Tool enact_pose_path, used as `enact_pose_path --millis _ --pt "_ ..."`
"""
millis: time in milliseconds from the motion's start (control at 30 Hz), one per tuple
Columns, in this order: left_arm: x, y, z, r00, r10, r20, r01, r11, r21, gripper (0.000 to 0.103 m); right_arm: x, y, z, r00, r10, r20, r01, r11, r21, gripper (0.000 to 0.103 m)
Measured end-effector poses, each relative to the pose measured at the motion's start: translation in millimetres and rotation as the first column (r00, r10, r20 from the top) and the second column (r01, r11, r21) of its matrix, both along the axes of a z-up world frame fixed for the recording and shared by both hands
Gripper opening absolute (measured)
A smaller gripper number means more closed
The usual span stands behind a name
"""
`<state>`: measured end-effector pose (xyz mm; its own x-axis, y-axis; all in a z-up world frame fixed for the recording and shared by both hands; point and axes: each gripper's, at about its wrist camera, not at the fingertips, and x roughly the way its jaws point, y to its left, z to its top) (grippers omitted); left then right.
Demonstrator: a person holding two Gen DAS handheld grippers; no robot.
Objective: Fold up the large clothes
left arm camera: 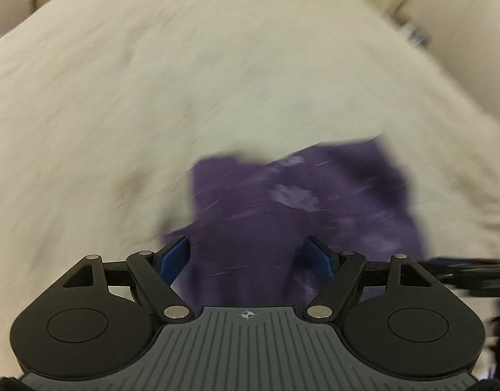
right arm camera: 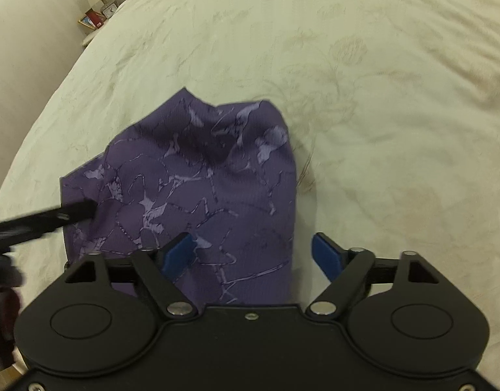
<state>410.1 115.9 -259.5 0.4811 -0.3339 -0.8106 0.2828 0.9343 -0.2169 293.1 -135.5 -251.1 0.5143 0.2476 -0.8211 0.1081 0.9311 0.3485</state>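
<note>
The purple garment (right arm camera: 201, 192) is lying in a compact, already-folded bundle on the cream bedspread (right arm camera: 380, 114), near the bed's near edge. The right gripper (right arm camera: 253, 254) is hovering just above its near right part, jaws spread wide and holding nothing, probably positioned to pinch that edge or flatten the fold. The left gripper (left arm camera: 246, 257) is likewise gaping wide and empty over the cloth's near left side, blurred, apparently mid-move.

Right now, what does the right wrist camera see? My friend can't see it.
A folded purple patterned cloth lies on a cream bedspread. The right tongs hover open over its near edge, and the left tongs reach in from the left.
</note>
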Motion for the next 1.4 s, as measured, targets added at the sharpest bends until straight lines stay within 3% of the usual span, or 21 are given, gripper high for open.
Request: enact_pose_path --millis 100,133,233,333,467,633,1100,1267,1400 --pt "11.6 10.5 -25.1 0.998 0.012 -0.055 -0.012 1.0 0.0 0.101 3.0 4.4 -6.7 1.0 0.008 -0.018 -0.008 1.0 0.018 0.087" --pt "13.9 13.7 -28.3 0.998 0.016 -0.06 -0.017 1.0 -0.008 0.103 4.6 6.6 -7.7 1.0 0.017 -0.022 -0.017 1.0 0.019 0.089" --pt "15.7 16.9 -28.7 0.998 0.012 -0.068 -0.014 1.0 -0.02 0.103 10.6 13.0 -9.3 0.999 0.041 -0.03 -0.04 0.999 0.028 0.091" --pt "13.8 21.6 -28.4 0.996 0.024 -0.083 -0.028 0.998 -0.053 0.103 15.0 16.3 -11.3 0.998 0.053 -0.045 -0.051 0.998 0.041 0.1" --pt "15.3 31.6 -35.7 0.987 0.067 -0.148 -0.085 0.989 -0.119 0.103 18.6 7.5 -22.8 0.996 0.035 -0.085 -0.024 0.991 0.128 0.102" --pt "14.5 30.2 -36.0 0.985 0.073 -0.158 -0.093 0.988 -0.126 0.103 22.1 -4.7 -39.9 0.99 0.002 -0.139 0.032 0.97 0.242 0.102" --pt "19.8 35.7 -41.0 0.983 0.045 -0.178 -0.076 0.982 -0.174 0.103 20.8 -19.9 -50.3 0.986 0.004 -0.164 0.051 0.943 0.328 0.103" --pt "9.9 61.2 -35.0 0.981 0.04 -0.189 -0.094 0.953 -0.287 0.103 21.1 -20.2 -53.4 0.986 -0.003 -0.169 0.062 0.936 0.346 0.103" --pt "-13.0 86.7 -31.7 0.977 0.021 -0.212 -0.093 0.938 -0.333 0.103 20.6 -18.2 -53.0 0.985 -0.003 -0.173 0.063 0.935 0.348 0.103"
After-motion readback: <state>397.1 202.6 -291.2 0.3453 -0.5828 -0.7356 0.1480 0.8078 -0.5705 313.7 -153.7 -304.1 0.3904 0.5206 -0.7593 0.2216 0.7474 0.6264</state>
